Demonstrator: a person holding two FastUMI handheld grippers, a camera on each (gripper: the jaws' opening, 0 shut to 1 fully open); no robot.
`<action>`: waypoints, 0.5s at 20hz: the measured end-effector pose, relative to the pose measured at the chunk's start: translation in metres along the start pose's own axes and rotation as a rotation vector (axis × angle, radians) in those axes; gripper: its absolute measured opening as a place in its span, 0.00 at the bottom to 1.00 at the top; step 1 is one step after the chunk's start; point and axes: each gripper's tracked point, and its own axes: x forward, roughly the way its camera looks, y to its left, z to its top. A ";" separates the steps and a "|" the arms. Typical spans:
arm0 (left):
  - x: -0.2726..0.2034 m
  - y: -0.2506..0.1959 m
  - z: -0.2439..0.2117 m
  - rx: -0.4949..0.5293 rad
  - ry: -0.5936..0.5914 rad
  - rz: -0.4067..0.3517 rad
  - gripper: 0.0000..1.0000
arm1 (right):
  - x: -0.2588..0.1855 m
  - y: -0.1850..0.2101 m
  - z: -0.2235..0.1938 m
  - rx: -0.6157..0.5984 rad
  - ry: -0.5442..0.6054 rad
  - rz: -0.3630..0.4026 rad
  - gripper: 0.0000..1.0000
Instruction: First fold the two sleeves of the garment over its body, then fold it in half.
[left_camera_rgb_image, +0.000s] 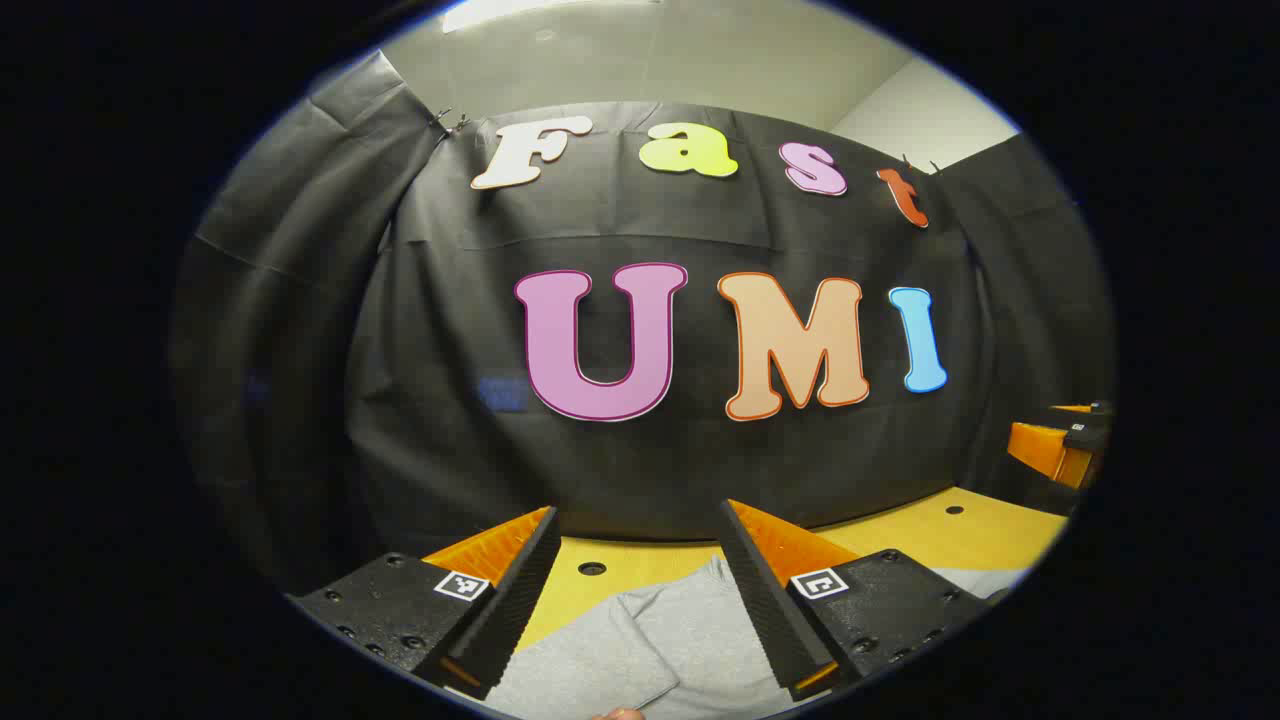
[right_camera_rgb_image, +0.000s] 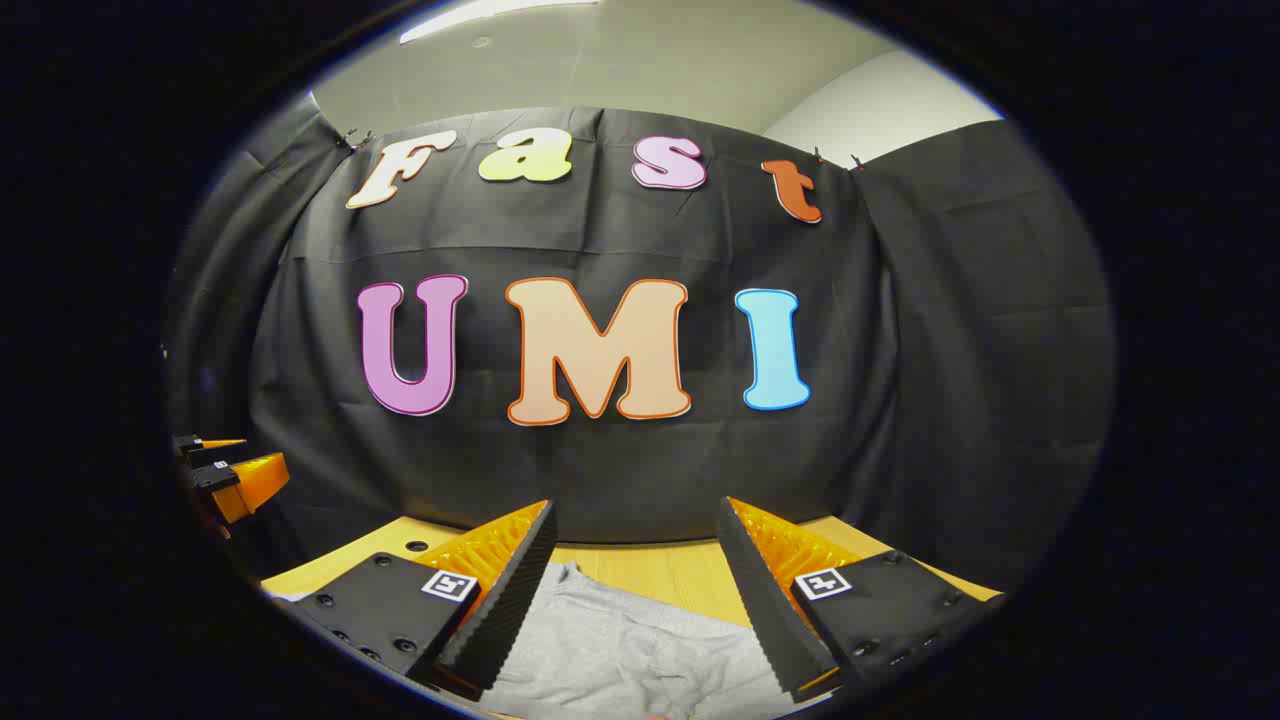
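Your left tongs (left_camera_rgb_image: 636, 520) and right tongs (right_camera_rgb_image: 636, 515) are both released, grasping nothing, held level above the desk (left_camera_rgb_image: 900, 535). The grey garment (left_camera_rgb_image: 680, 645) lies flat at 6 o'clock under them, probably so you can choose a sleeve first.

Garment (left_camera_rgb_image: 690, 630): matt grey knit cloth; table (left_camera_rgb_image: 960, 530): smooth wood.
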 end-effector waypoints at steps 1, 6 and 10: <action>0.001 -0.001 -0.001 -0.002 0.004 0.002 0.93 | 0.001 -0.002 0.000 -0.003 -0.004 0.000 0.99; 0.000 -0.004 -0.003 -0.004 0.020 0.006 0.93 | 0.005 -0.003 0.002 -0.022 -0.011 0.012 0.99; 0.000 -0.010 -0.002 -0.001 0.018 0.000 0.93 | 0.007 -0.005 0.005 -0.026 -0.018 0.015 0.99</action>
